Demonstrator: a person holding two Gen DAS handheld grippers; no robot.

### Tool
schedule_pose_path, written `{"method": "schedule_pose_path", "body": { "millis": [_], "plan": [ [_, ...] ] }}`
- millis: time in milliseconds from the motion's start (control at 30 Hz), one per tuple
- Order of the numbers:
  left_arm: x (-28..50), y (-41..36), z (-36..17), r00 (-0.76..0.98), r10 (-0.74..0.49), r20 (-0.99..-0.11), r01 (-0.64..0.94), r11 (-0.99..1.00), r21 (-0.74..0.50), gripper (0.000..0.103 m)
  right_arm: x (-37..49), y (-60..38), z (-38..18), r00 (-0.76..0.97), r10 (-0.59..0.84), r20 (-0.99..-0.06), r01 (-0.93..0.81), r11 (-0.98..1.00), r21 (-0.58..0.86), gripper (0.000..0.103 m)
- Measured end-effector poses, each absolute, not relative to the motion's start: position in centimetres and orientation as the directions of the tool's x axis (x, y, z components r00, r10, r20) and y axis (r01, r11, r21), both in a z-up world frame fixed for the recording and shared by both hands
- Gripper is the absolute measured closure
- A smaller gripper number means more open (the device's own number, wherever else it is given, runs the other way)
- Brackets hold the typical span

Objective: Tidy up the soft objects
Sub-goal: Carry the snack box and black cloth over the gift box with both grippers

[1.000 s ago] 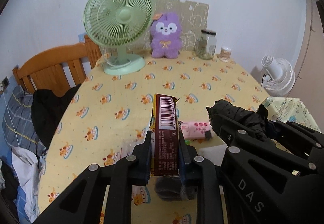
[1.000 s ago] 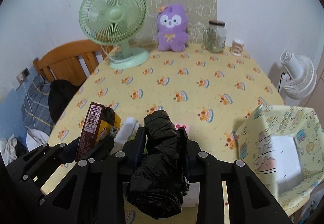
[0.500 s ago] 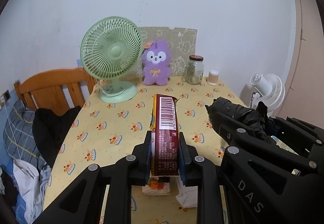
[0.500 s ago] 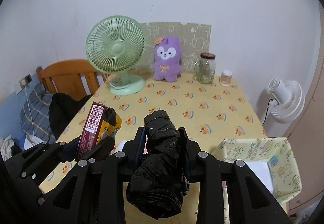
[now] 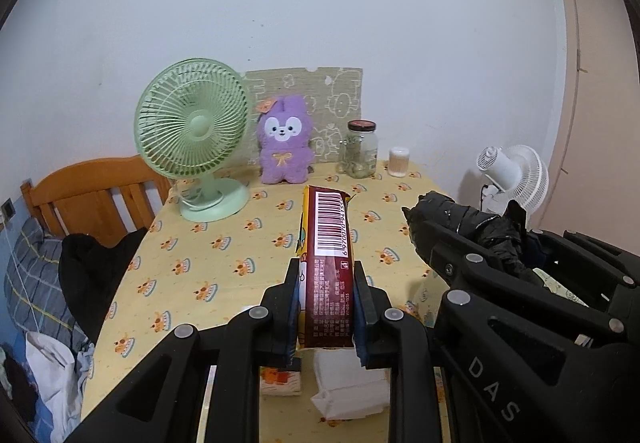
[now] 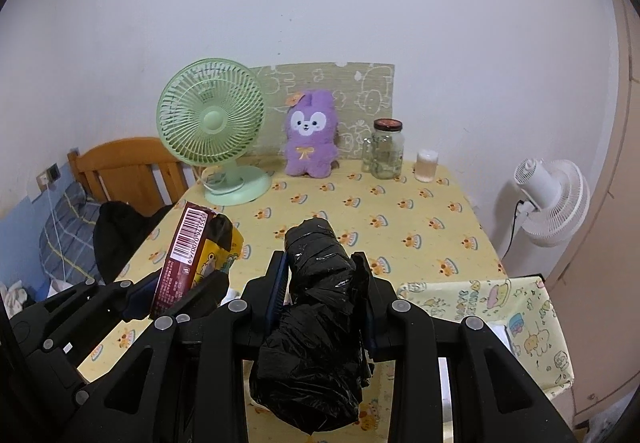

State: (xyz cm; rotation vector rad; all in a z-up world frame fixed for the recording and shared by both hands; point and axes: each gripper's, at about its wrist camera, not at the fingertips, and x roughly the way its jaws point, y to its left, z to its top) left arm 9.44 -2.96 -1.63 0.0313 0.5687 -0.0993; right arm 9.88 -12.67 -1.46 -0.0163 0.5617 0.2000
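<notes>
Both grippers are clamped: left gripper [image 5: 326, 307] pinches the light, crushable snack packet [image 5: 327, 263] mid-body; right gripper [image 6: 322, 299] squeezes the soft black bag roll [image 6: 316, 307].

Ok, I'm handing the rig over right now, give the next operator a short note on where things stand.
Left gripper: shut on the brown snack packet, held upright above the table.
Right gripper: shut on the black plastic bundle, also off the table.
The patterned fabric box sits at the table's near right corner, beside the right gripper.
A white tissue pack and a small orange-print pack lie on the table below the left gripper.
Done: both items picked up. Left: likely drop them in the box, then collect the two packs.
</notes>
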Motion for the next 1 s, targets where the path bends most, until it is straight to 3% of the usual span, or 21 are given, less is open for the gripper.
{"method": "schedule_pose_path", "body": {
  "millis": [1000],
  "plan": [
    [10.9, -15.1, -2.5, 0.799, -0.227, -0.557, 0.271, 0.962, -0.003, 0.082, 10.4, -25.1, -2.6, 0.841, 0.083, -0.535, -0.055, 0.996, 0.068, 0.068]
  ]
}}
